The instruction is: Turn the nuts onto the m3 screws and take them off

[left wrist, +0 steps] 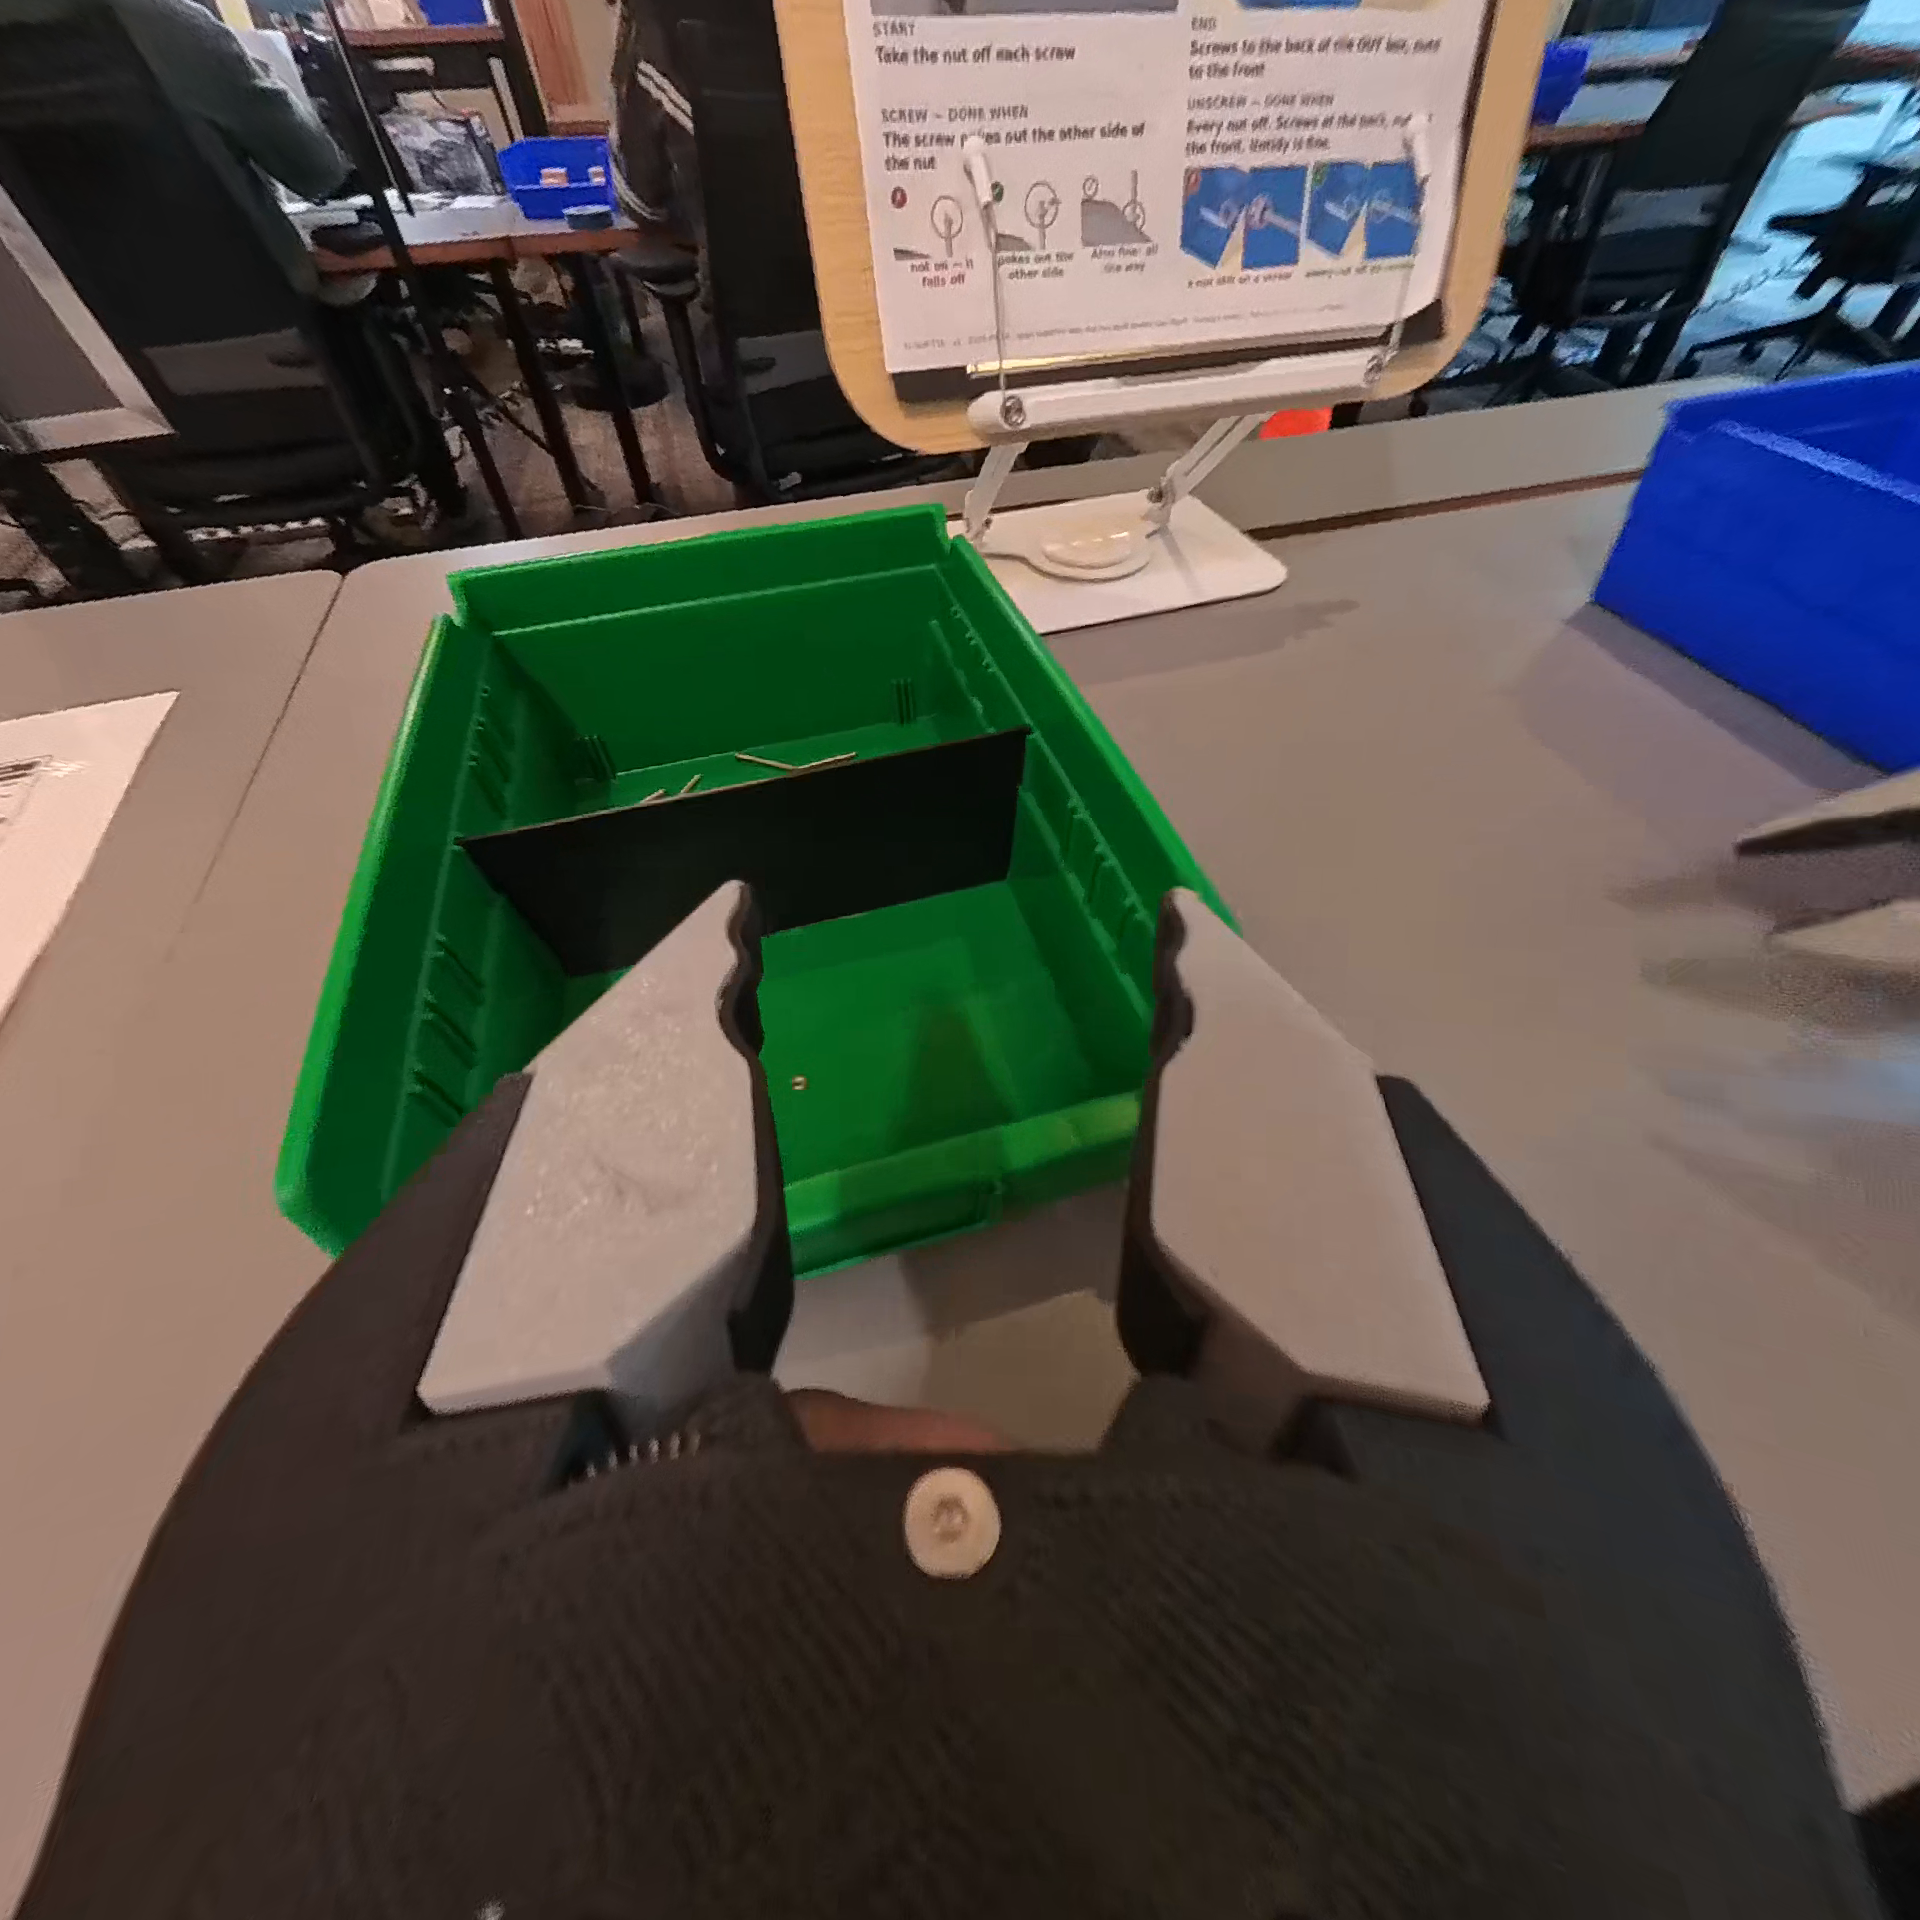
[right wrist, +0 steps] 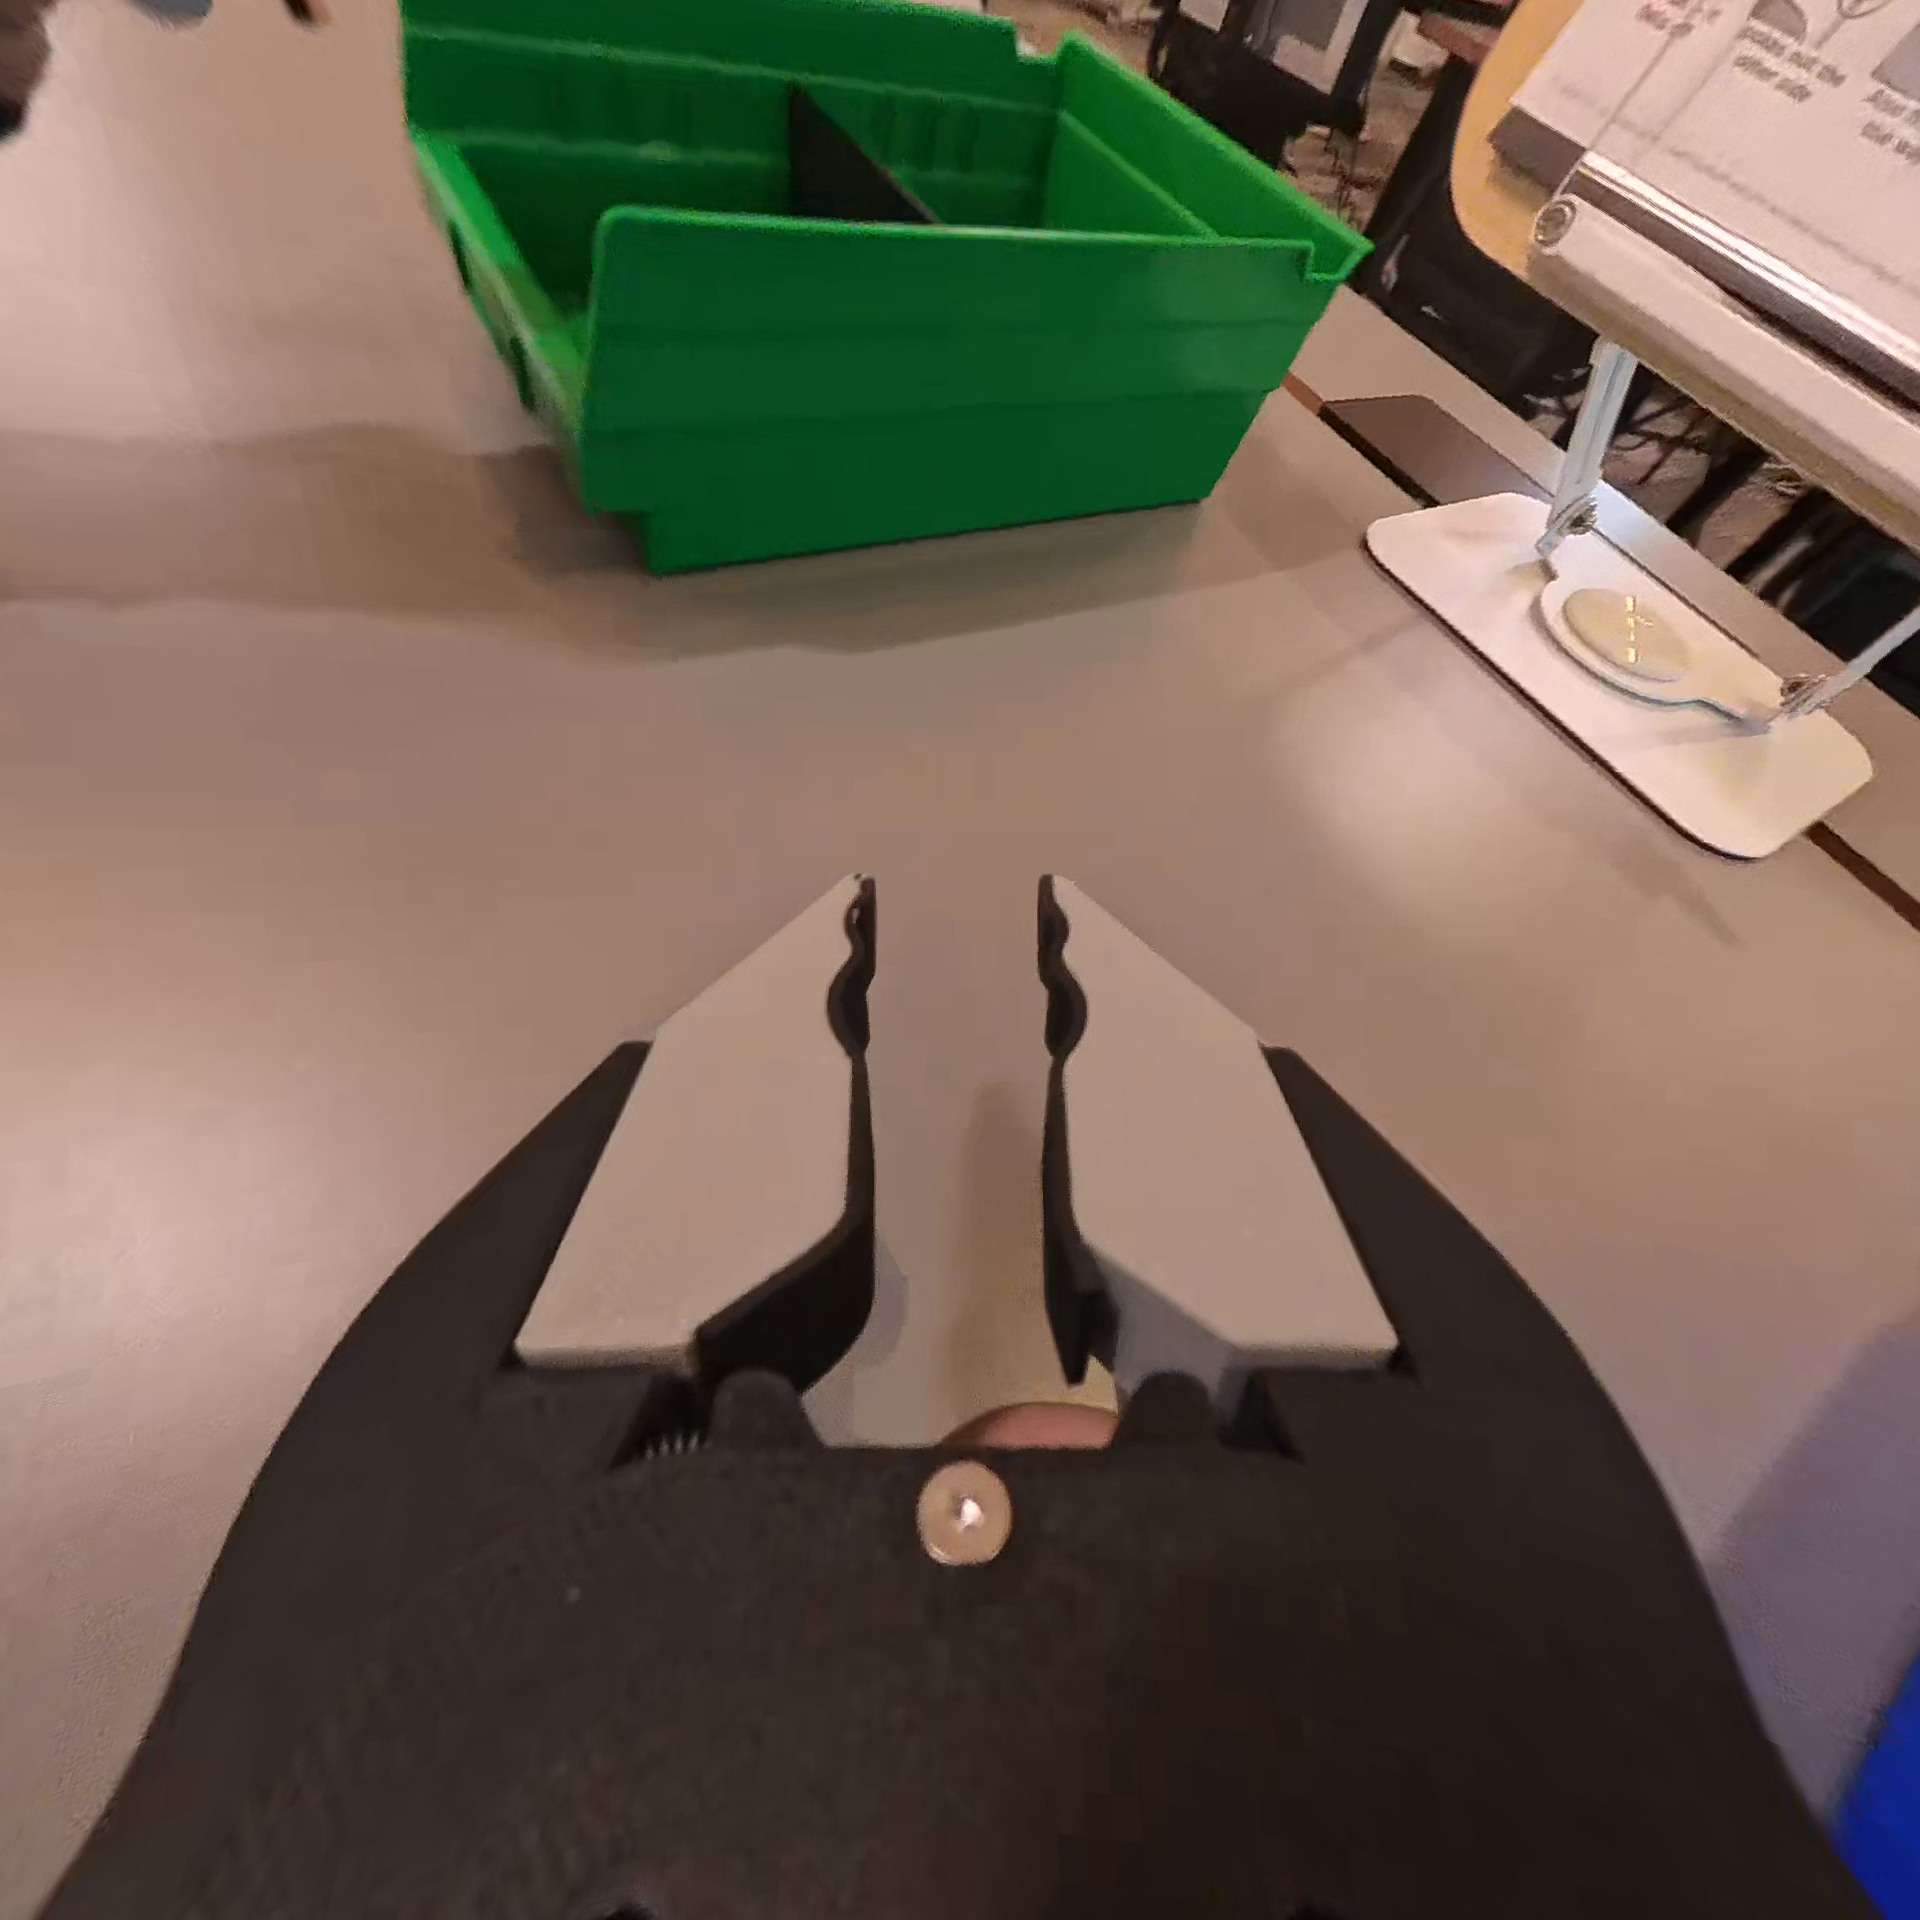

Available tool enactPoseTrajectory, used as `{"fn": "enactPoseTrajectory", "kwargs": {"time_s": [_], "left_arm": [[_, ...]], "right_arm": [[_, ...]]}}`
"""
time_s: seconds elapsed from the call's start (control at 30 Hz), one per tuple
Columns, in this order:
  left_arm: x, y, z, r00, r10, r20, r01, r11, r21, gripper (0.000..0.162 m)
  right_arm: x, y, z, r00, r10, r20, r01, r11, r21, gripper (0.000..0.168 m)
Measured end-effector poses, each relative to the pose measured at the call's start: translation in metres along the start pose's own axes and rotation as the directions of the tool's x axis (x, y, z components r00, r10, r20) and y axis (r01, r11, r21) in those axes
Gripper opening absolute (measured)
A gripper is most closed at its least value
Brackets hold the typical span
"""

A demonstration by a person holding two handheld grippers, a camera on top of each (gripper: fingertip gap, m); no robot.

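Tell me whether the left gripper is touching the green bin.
Cannot tell. In the left wrist view the left gripper hangs open over the green bin, its fingers overlapping the front compartment, so depth hides any gap. The right wrist view misses it.

Both wrist views toward green bin [left wrist: 665,644]

green bin [left wrist: 727,623] w/ black divider [left wrist: 790,831], blue bin [left wrist: 1766,582], grey table [left wrist: 1403,831].

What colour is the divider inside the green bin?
Black. The divider splits the green bin crosswise, clearest in the left wrist view.
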State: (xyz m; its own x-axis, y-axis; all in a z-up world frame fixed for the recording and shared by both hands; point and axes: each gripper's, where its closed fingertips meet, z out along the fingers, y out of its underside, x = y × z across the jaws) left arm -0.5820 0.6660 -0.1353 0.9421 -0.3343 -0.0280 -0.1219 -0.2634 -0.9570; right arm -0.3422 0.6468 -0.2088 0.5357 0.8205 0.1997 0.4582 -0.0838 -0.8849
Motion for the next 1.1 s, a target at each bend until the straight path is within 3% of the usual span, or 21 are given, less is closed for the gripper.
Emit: {"fn": "enactPoseTrajectory", "kwargs": {"time_s": [0.2,0.4,0.63,0.73,0.83,1.03,1.1], "left_arm": [[-0.032,-0.016,0.037,0.987,0.157,-0.022,-0.159,0.981,-0.112,0.074],[-0.064,-0.034,0.123,0.953,0.267,-0.14,-0.294,0.927,-0.231,0.07],[-0.083,0.014,0.217,0.894,0.352,-0.275,-0.447,0.697,-0.561,0.063],[-0.088,0.036,0.233,0.846,0.392,-0.362,-0.532,0.576,-0.621,0.063],[-0.071,0.053,0.239,0.829,0.302,-0.47,-0.554,0.556,-0.62,0.062],[-0.086,0.069,0.255,0.785,0.359,-0.505,-0.619,0.46,-0.636,0.027],[-0.082,0.07,0.258,0.795,0.309,-0.522,-0.604,0.475,-0.639,0.024]], "right_arm": [[0.02,0.015,0.028,0.986,0.14,0.09,-0.14,0.99,-0.003,0.034],[0.008,0.005,0.018,0.957,0.211,0.199,-0.226,0.972,0.058,0.032],[-0.003,0.005,0.016,0.951,0.176,0.255,-0.197,0.979,0.057,0.032],[-0.002,0.007,0.012,0.951,0.171,0.258,-0.191,0.98,0.053,0.031],[-0.003,0.008,0.01,0.946,0.184,0.268,-0.203,0.978,0.048,0.03],[-0.009,0.011,0.012,0.952,0.148,0.267,-0.161,0.987,0.029,0.029],[-0.011,0.012,0.012,0.955,0.137,0.264,-0.149,0.989,0.023,0.029]]}}
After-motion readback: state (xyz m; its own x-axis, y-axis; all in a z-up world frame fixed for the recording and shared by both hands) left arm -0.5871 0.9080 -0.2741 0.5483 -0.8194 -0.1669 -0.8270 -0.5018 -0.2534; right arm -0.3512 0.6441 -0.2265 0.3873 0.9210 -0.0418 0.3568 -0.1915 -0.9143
